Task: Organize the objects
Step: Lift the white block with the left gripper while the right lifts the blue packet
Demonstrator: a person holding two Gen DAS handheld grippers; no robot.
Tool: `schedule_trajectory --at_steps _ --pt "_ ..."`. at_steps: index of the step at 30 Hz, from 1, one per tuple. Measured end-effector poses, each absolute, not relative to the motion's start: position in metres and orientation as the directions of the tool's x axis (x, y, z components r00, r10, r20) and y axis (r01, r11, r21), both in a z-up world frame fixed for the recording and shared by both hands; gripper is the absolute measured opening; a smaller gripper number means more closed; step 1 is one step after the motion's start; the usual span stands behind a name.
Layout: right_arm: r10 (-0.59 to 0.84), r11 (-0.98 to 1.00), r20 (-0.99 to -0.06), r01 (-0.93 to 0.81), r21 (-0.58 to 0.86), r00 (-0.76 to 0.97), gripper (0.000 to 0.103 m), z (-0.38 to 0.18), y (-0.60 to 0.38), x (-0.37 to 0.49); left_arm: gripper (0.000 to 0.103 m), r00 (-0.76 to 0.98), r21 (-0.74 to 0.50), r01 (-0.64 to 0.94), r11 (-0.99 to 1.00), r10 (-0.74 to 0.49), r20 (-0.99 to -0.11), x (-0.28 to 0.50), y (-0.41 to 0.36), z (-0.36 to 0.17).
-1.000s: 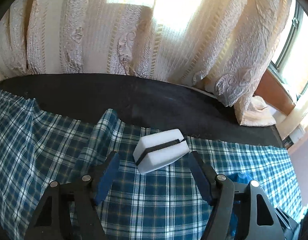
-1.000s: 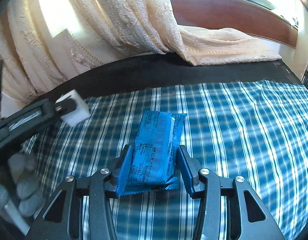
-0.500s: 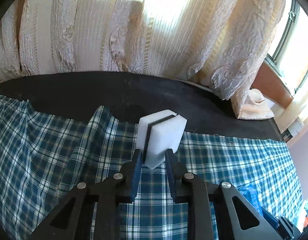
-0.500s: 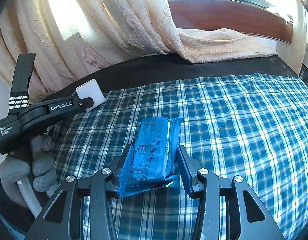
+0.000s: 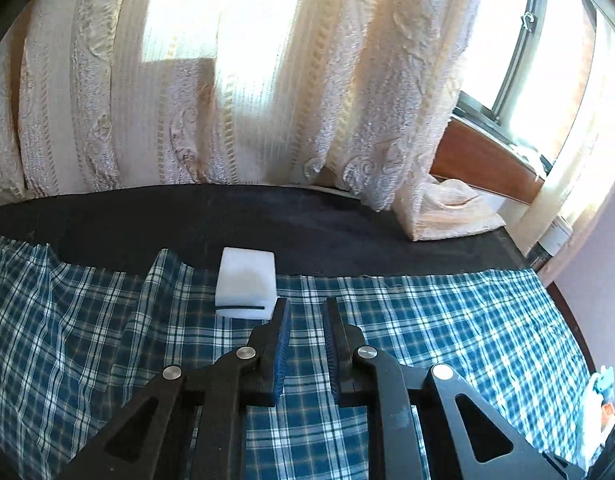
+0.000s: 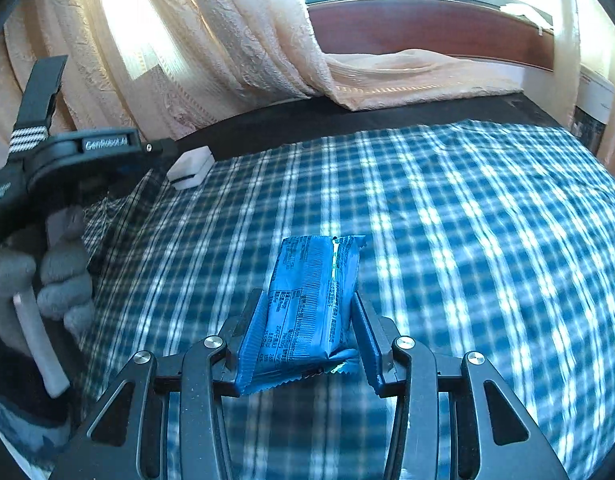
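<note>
— Block [image 5: 245, 284] first: where is it seen?
— It is seen lying on the checked cloth [image 5: 427, 320], near the cloth's far edge, with a dark slot along its near face. It is set just left of the left gripper [image 5: 305, 306], by the tip of the left finger. Whether contact is made cannot be told.
— And the jaws there?
— They are drawn almost together, with only a narrow gap left, and nothing is held between them.
— What is shown from the right wrist?
— At the left, the left gripper's handle is clasped by a grey-gloved hand [image 6: 55, 280]. Further right, mid-cloth, a blue packet [image 6: 311, 272] is pinched by the right gripper [image 6: 307, 295]. Its jaws are closed onto the packet's sides, and the pads are pressed into the wrapper. The packet is pointed away, its crimped near end caught between the fingers. Behind, a cream curtain [image 6: 227, 40] is hung down to the dark table [image 6: 307, 120].
</note>
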State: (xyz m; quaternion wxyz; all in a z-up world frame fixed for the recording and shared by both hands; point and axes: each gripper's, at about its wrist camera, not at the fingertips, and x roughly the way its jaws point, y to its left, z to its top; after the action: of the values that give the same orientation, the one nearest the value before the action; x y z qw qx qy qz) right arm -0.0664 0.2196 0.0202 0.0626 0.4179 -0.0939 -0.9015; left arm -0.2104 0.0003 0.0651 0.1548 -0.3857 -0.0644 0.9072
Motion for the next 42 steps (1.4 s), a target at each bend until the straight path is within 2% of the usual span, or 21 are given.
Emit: schedule_trajectory --at_steps 13,17,19,21,22,24,26,42 --pt "-0.179 -0.969 -0.718 -0.004 0.245 -0.673 0.044 0.026 0.238 -0.009 0.017 -0.628 -0.312 -0.304 -0.9 0.436 -0.645 -0.203 -0.01 0.087" --pt "-0.181 -0.966 -0.718 -0.016 0.259 -0.672 0.044 0.022 0.242 -0.005 0.017 -0.652 -0.324 -0.264 -0.909 0.415 -0.634 -0.207 -0.02 0.089" --pt "-0.185 -0.963 -0.719 -0.022 0.268 -0.67 0.044 0.02 0.243 -0.005 0.027 -0.677 -0.311 -0.217 -0.925 0.372 -0.635 -0.21 -0.022 0.083" --pt "-0.191 -0.96 -0.715 -0.025 0.28 -0.672 0.044 0.019 0.245 -0.005 0.055 -0.695 -0.278 -0.188 -0.942 0.327 -0.64 -0.214 -0.019 0.073" --pt "-0.194 -0.958 -0.714 -0.027 0.286 -0.672 0.045 0.018 0.245 -0.006 0.058 -0.702 -0.252 -0.17 -0.953 0.296 -0.647 -0.216 -0.018 0.068" --pt "-0.21 -0.952 -0.713 -0.025 0.304 -0.67 0.046 0.017 0.246 -0.007 0.058 -0.695 -0.206 -0.16 -0.965 0.259 -0.67 -0.22 -0.013 0.059" --pt "-0.226 -0.946 -0.709 -0.022 0.323 -0.668 0.053 0.016 0.247 -0.008 0.058 -0.682 -0.191 -0.158 -0.969 0.247 -0.689 -0.223 -0.009 0.05" --pt "-0.332 -0.921 -0.646 0.09 0.378 -0.687 0.053 0.013 0.242 -0.008 0.058 -0.622 0.017 -0.102 -0.995 0.051 -0.781 -0.27 0.026 0.015"
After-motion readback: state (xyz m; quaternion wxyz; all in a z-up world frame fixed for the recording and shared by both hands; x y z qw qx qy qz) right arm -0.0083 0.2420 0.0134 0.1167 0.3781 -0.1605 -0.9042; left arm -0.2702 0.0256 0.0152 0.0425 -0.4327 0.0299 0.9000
